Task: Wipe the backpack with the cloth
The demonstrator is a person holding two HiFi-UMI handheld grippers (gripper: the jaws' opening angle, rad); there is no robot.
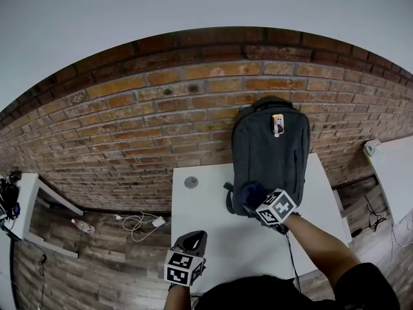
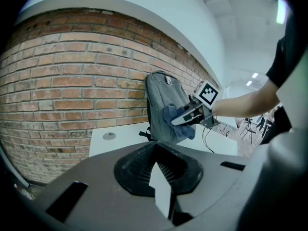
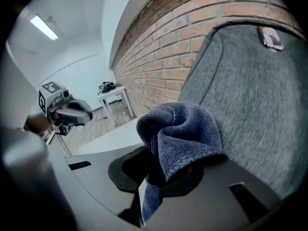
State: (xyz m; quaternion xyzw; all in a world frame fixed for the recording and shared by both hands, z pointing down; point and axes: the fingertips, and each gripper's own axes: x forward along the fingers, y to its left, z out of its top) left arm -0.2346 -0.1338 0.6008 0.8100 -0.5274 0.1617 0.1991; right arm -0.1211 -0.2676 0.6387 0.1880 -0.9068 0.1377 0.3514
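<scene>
The right gripper (image 3: 147, 191) is clamped on a bunched blue cloth (image 3: 185, 131), which presses against the lower front of the grey backpack (image 1: 271, 150). The backpack stands upright on a white table (image 1: 210, 221), its back to a brick wall (image 1: 129, 128). The left gripper (image 1: 192, 239), jaws together with nothing between them, hangs off to the backpack's lower left, well apart from it

Holds the left gripper (image 1: 191, 240) low above the worktop's (image 1: 216, 228) near left corner, jaws together with nothing between them, pointing away from the body. Stretches the right forearm (image 1: 317, 243) forward over the near right edge. Keeps no gap in the right gripper (image 1: 251, 201), jaws clamped on a bunched cloth (image 3: 185, 129), marker cube upward.
</scene>
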